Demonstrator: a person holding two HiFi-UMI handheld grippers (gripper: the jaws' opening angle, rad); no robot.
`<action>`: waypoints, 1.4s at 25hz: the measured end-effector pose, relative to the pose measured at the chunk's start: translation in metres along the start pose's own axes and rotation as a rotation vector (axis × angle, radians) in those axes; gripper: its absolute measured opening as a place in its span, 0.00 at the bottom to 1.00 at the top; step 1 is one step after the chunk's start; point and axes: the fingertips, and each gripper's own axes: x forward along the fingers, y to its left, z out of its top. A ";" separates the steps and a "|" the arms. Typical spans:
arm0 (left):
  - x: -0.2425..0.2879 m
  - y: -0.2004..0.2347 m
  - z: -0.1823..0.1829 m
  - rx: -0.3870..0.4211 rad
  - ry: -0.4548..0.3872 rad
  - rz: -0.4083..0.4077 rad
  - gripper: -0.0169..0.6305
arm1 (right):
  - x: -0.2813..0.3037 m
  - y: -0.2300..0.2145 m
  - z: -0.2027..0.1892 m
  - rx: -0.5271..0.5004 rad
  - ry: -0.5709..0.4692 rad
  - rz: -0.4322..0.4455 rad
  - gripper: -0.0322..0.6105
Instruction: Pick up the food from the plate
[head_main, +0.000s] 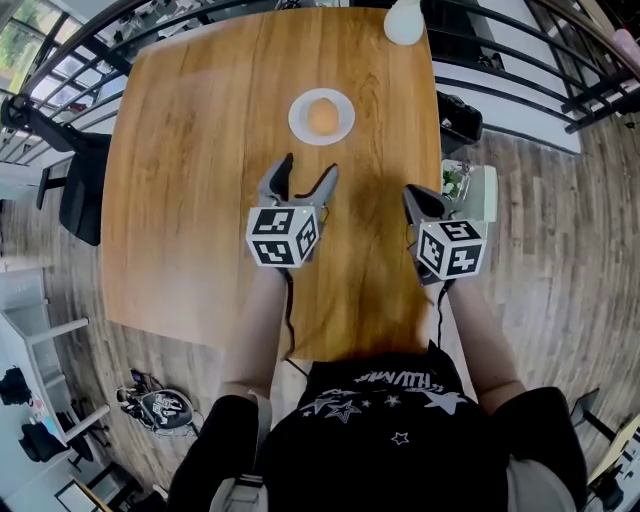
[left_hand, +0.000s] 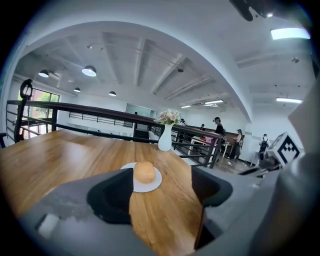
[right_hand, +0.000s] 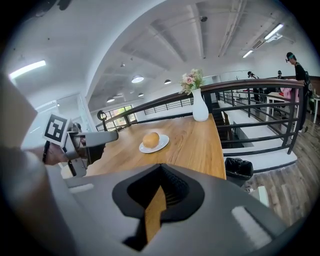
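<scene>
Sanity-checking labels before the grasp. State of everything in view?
plate: flat on table
bun: on plate, untouched
vase: upright, flowers in it
left tool: open, empty
right tool: shut, empty

counter (head_main: 200, 150): wooden, warm brown, rounded corners
plate (head_main: 297, 117): white, round, toward 12 o'clock from the middle
vase (head_main: 403, 22): white, far edge, about 1 o'clock

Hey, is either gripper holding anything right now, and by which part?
Nothing is held. The left gripper is open, empty, short of the bun on its plate; the right gripper is shut on nothing.
</scene>
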 end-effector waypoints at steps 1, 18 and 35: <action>0.005 0.003 0.000 -0.001 0.000 0.010 0.60 | 0.001 -0.001 -0.001 0.002 0.001 -0.004 0.05; 0.092 0.035 -0.026 0.015 0.162 0.035 0.68 | 0.026 -0.005 -0.016 0.058 0.017 -0.049 0.05; 0.134 0.064 -0.028 0.040 0.211 0.134 0.67 | 0.030 -0.013 -0.031 0.087 0.041 -0.049 0.05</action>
